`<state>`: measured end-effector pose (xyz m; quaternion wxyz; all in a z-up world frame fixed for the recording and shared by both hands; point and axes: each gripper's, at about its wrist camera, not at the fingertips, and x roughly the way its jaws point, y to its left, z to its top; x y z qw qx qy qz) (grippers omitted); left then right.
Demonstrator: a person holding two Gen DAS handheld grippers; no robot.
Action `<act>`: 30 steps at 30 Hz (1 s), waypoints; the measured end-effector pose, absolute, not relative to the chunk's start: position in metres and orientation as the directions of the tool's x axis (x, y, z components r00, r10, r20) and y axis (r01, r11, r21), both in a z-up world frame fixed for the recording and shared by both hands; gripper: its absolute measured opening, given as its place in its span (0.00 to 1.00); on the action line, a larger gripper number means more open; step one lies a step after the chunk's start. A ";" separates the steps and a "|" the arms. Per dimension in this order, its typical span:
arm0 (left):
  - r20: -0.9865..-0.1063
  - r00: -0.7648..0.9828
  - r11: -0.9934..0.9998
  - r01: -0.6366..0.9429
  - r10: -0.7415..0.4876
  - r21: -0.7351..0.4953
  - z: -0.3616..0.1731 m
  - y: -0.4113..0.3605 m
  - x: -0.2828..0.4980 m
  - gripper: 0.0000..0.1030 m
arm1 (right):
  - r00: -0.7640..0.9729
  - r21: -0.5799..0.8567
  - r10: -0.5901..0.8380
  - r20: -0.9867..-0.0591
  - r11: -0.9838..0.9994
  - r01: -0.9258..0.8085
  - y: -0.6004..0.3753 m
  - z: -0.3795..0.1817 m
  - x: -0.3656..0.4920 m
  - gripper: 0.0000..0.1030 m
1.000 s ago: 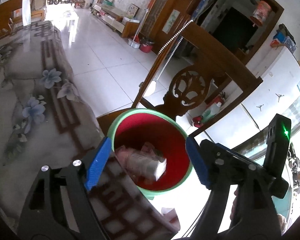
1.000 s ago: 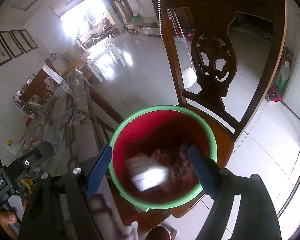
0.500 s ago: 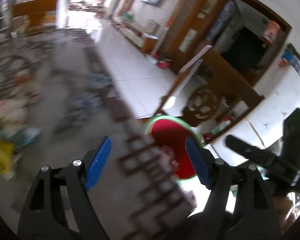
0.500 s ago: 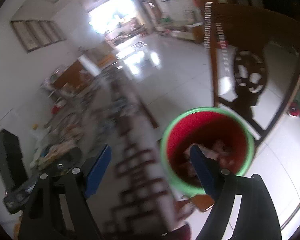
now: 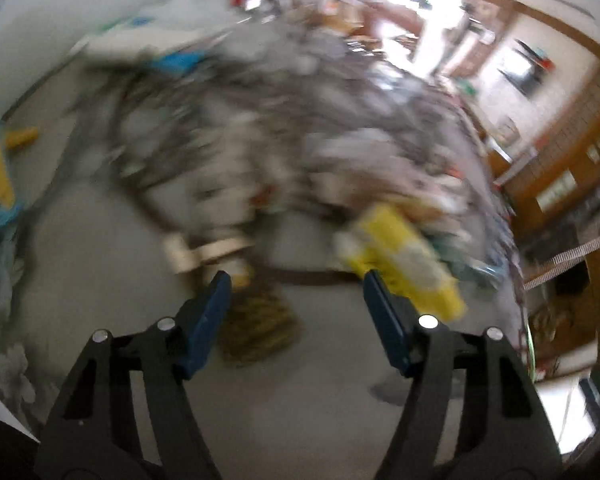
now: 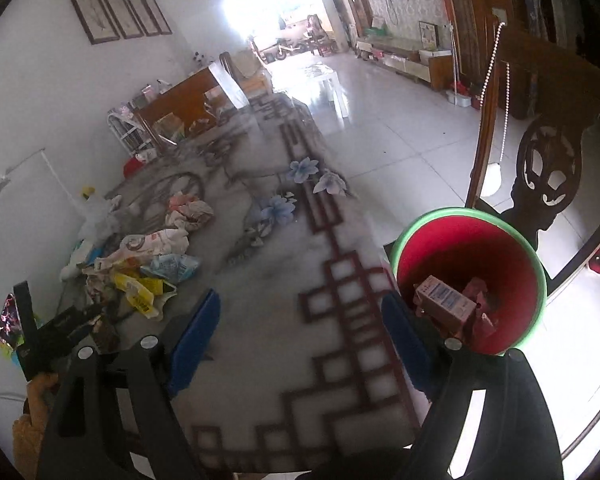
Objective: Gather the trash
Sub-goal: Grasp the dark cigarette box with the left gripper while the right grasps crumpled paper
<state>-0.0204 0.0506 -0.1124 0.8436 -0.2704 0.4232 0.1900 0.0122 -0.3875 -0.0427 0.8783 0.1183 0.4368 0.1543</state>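
Left gripper (image 5: 296, 292): jaws apart with nothing between the blue pads, just been closing in a little, pointing down at the table; whole view smeared with blur.
Right gripper (image 6: 300, 320): jaws wide apart, empty, just been opening a touch, hanging over the patterned table (image 6: 284, 264) near its edge.
Trash pile (image 6: 140, 256): crumpled wrappers and bags heaped on the far left part of the table, well apart from the bin.
Yellow wrapper (image 5: 400, 256): blurred, lying just beyond the left gripper's right-hand pad; touching or not, cannot tell.
Brownish scrap (image 5: 260, 320): on the table just beside the left-hand pad, too smeared to name.
Bin (image 6: 536, 264): red inside, green rim, off the table's right edge, in front of the carved wooden chair (image 6: 548, 168).
Inside the bin: a small carton (image 6: 444, 304) lying tilted, pinkish crumpled bits (image 6: 480, 312) beside it.
Person's hand (image 6: 40, 384): lower left corner of the right wrist view, on the other gripper's black handle.
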 end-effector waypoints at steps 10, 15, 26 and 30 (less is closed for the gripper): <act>-0.813 0.561 0.784 -0.570 0.153 -0.245 -0.110 0.053 -0.024 0.64 | 0.565 0.317 0.353 -0.746 0.934 -0.165 -0.385 -0.046 0.010 0.78; -0.818 0.552 0.767 -0.591 0.159 -0.250 -0.111 0.067 -0.034 0.65 | 0.552 0.339 0.370 -0.747 0.927 -0.161 -0.386 -0.048 0.013 0.78; -0.853 0.511 0.794 -0.559 0.104 -0.238 -0.140 0.059 -0.024 0.57 | 0.547 0.328 0.359 -0.756 0.931 -0.158 -0.383 -0.051 0.016 0.78; -0.845 0.528 0.804 -0.538 0.087 -0.253 -0.133 0.057 -0.027 0.33 | 0.536 0.295 0.329 -0.778 0.944 -0.151 -0.377 -0.052 0.018 0.78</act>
